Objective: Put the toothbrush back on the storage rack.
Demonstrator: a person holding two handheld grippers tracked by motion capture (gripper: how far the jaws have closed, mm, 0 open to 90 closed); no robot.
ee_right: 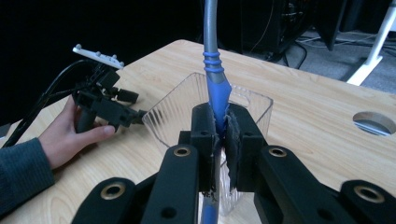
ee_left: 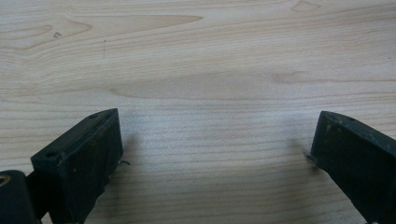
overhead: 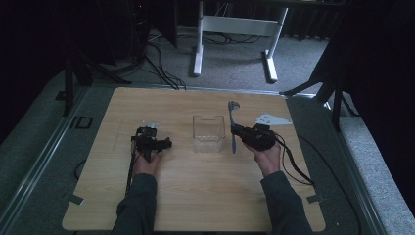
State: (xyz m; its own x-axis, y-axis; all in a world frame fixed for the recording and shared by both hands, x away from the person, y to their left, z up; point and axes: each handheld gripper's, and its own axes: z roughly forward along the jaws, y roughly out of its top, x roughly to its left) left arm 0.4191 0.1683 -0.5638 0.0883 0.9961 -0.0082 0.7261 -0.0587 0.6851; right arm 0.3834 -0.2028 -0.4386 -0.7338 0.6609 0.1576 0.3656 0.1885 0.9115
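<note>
Between your right gripper's (ee_right: 223,135) jaws you've got a long-handled utensil (ee_right: 215,79) with a blue grip and grey metal shaft, and they're clamped tight on the blue part, so no gap at all there. Can't tell what kind of head it has; from the high view it's just a small grey rounded end (overhead: 233,105) poking up past the jaws toward the far edge, with the blue handle hanging out the near side. Right behind those jaws, practically touching them in the right gripper view, sits a clear ribbed plastic container (ee_right: 173,109), open at the top. From above, that container (overhead: 208,133) is mid-table, and the utensil runs just beside its right wall, outside it as far as I can see. Your right hand (overhead: 268,157) is wrapped around the gripper body from the near side. Over on the other side, your left gripper (overhead: 164,144) is well apart from the container, jaws pointing toward it, with your left hand (overhead: 148,162) holding it low over the wooden table (overhead: 195,196). Its jaws are spread wide, and all you get between them is bare woodgrain (ee_left: 210,140), nothing gripped. Past your right jaws you can also spot that left gripper (ee_right: 122,112) resting by the container's far-left side.
</note>
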